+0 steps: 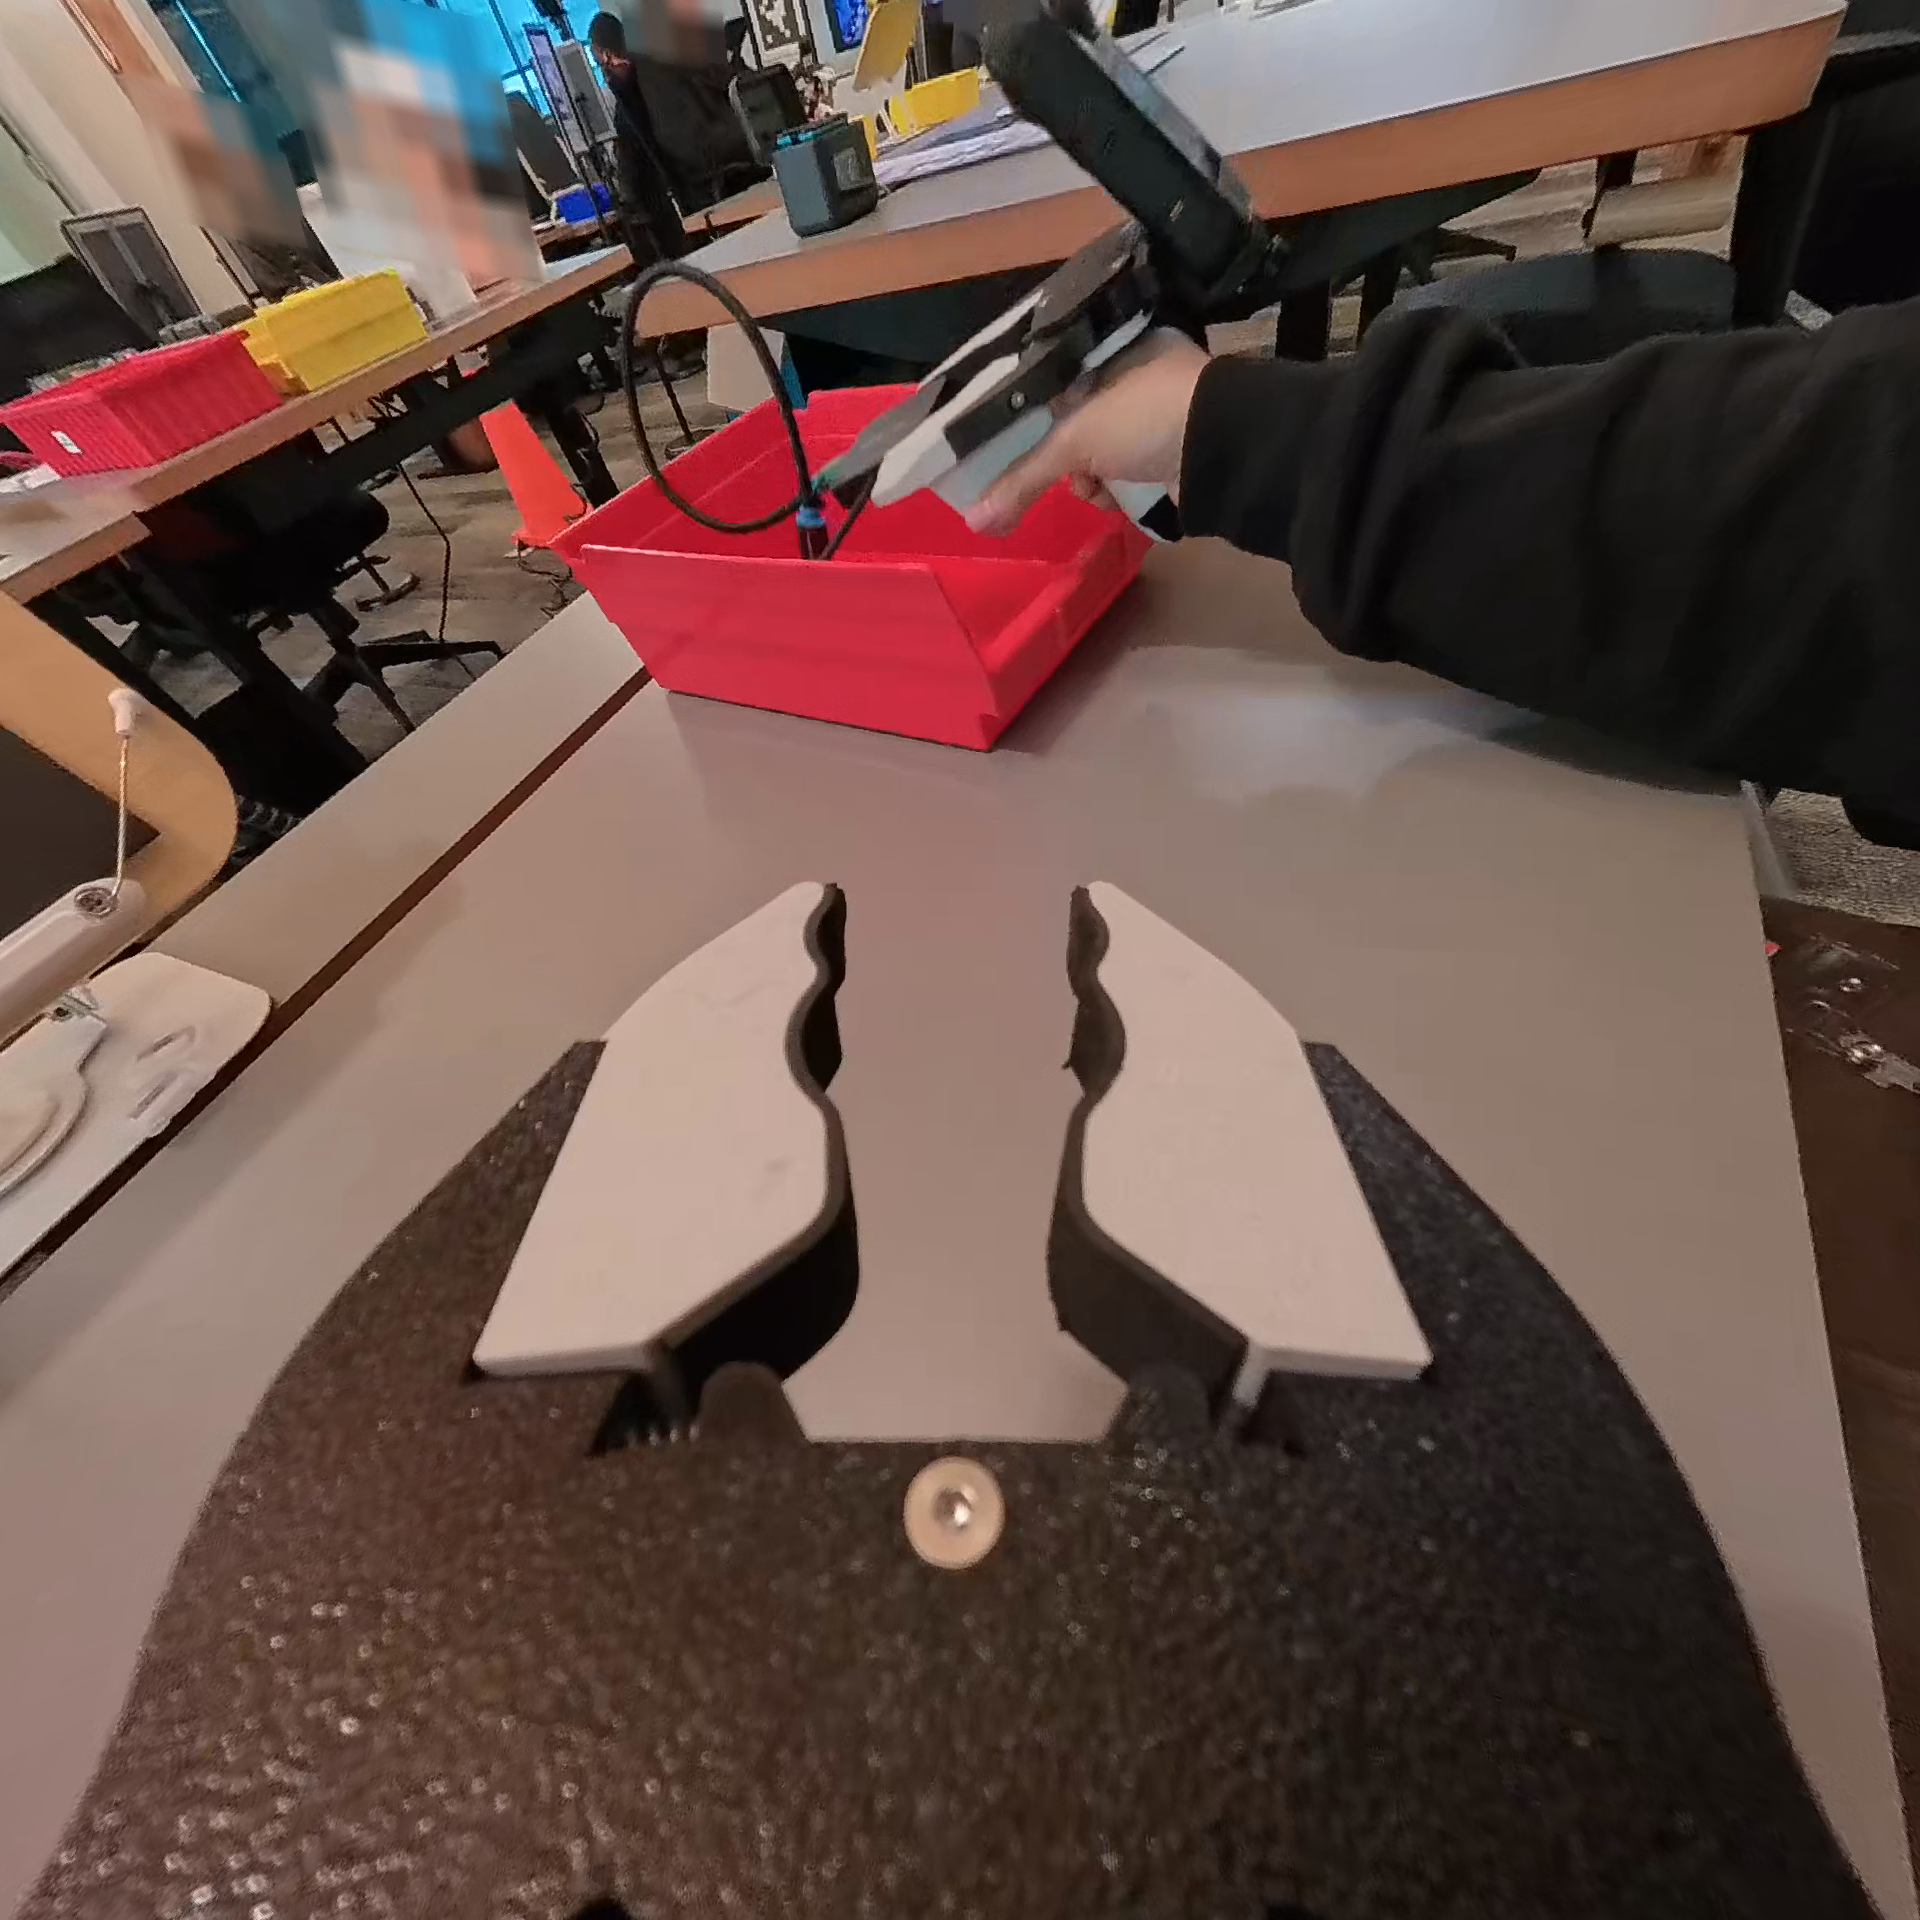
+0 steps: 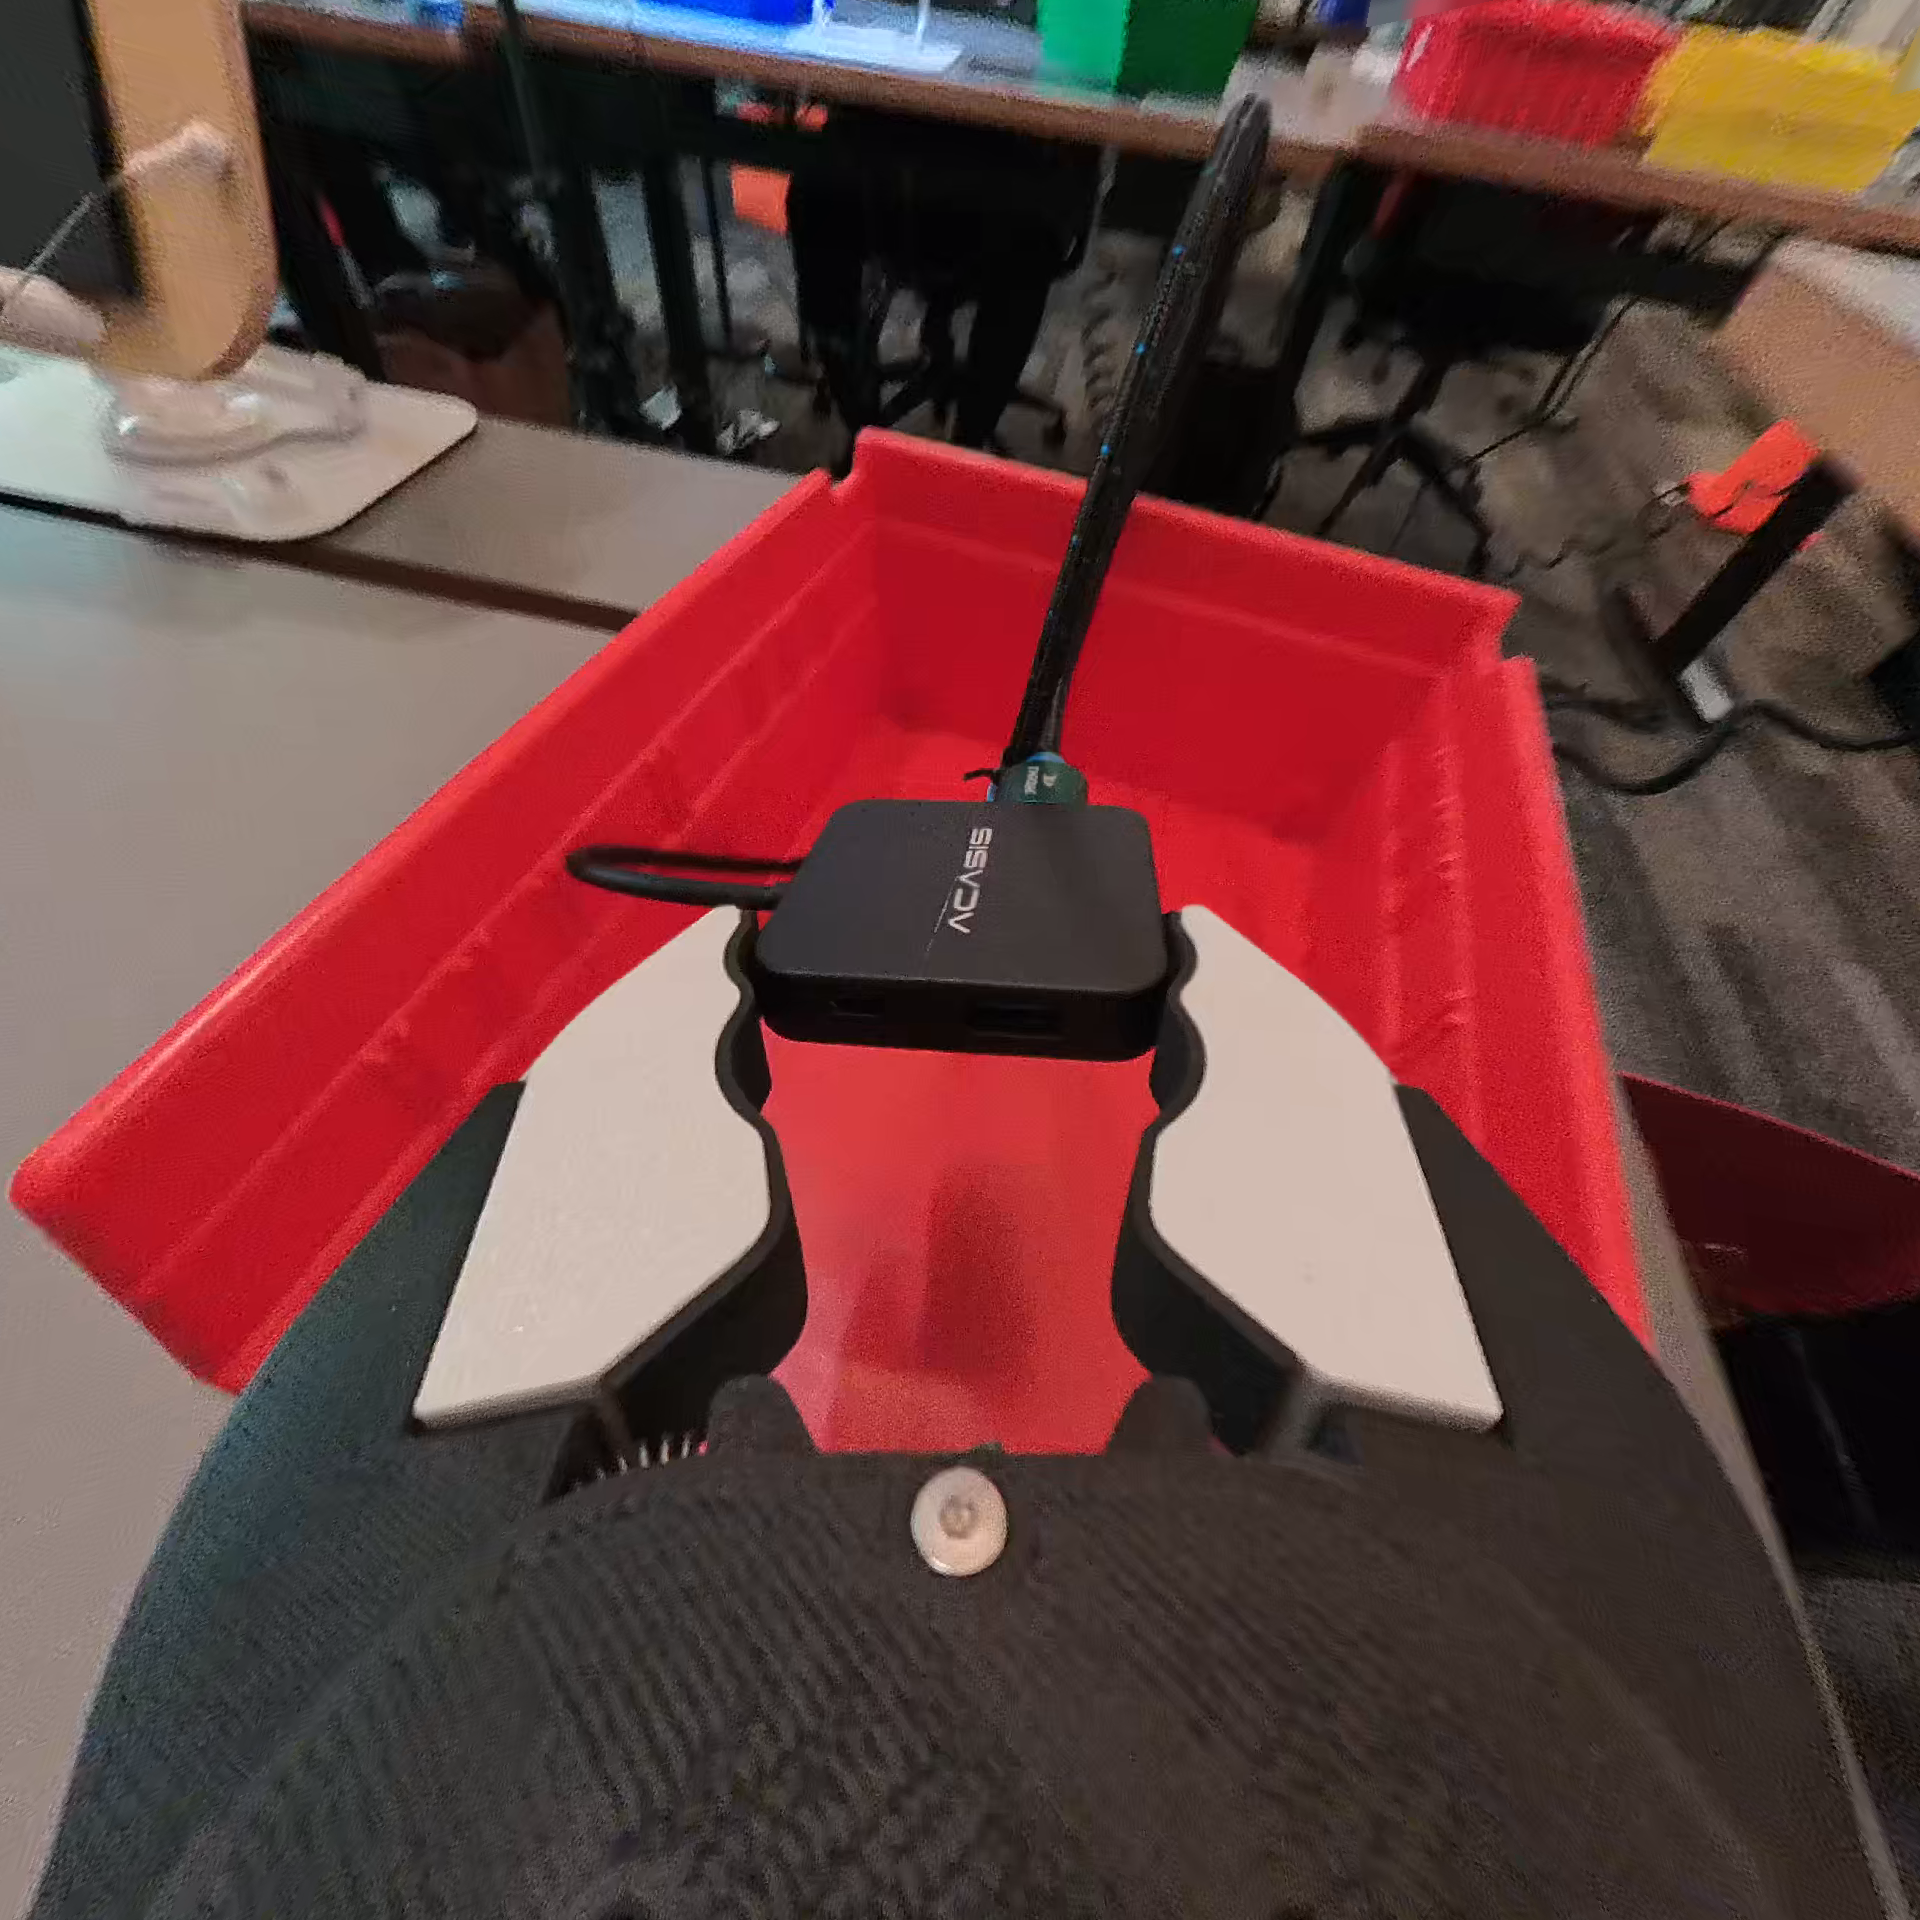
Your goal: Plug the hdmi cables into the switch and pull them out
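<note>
grey table, red bin | right gripper clamps switch over bin, hdmi cable plugged | left gripper open, empty | next, likely: left grips plug, pulls straight

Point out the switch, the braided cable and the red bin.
switch (image 2: 961,914): right wrist view, top face.
braided cable (image 2: 1101,499): right wrist view, mid-length.
red bin (image 1: 821,634): left wrist view, front wall.
</note>
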The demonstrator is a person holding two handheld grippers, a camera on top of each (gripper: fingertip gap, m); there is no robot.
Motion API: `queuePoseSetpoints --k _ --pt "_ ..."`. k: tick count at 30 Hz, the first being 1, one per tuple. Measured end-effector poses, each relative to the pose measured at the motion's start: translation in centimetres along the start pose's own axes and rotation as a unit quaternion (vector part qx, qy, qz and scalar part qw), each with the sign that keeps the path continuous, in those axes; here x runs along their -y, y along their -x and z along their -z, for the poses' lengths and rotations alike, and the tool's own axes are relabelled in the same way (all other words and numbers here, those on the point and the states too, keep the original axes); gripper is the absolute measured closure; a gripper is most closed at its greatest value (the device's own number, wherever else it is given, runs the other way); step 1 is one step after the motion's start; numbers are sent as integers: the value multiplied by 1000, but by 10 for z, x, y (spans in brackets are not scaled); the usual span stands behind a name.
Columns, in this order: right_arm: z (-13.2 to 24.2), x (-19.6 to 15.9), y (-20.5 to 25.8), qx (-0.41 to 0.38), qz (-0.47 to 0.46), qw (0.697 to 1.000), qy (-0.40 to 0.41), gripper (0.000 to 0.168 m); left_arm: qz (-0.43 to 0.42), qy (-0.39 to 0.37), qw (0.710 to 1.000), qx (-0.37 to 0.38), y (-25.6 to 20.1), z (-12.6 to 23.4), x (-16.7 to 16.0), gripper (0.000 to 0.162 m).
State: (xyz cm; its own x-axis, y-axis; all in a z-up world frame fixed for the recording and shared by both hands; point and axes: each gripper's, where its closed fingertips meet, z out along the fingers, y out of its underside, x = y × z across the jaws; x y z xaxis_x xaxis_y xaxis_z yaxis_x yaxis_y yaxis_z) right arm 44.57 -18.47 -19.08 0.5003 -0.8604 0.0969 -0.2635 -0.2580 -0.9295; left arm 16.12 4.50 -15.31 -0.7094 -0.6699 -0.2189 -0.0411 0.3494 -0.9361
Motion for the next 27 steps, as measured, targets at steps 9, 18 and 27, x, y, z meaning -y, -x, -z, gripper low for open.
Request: queuePoseSetpoints --k 9,18,27 --pt "16 -30 -5 42 -33 989 141 72 32 7 999 -16 3 0 -12 121" --pt "55 24 44 87 -3 996 21 69 59 2 998 1 16 1 -16 121" --pt "66 44 184 278 23 952 -127 71 152 -25 977 148 114 76 -19 121"
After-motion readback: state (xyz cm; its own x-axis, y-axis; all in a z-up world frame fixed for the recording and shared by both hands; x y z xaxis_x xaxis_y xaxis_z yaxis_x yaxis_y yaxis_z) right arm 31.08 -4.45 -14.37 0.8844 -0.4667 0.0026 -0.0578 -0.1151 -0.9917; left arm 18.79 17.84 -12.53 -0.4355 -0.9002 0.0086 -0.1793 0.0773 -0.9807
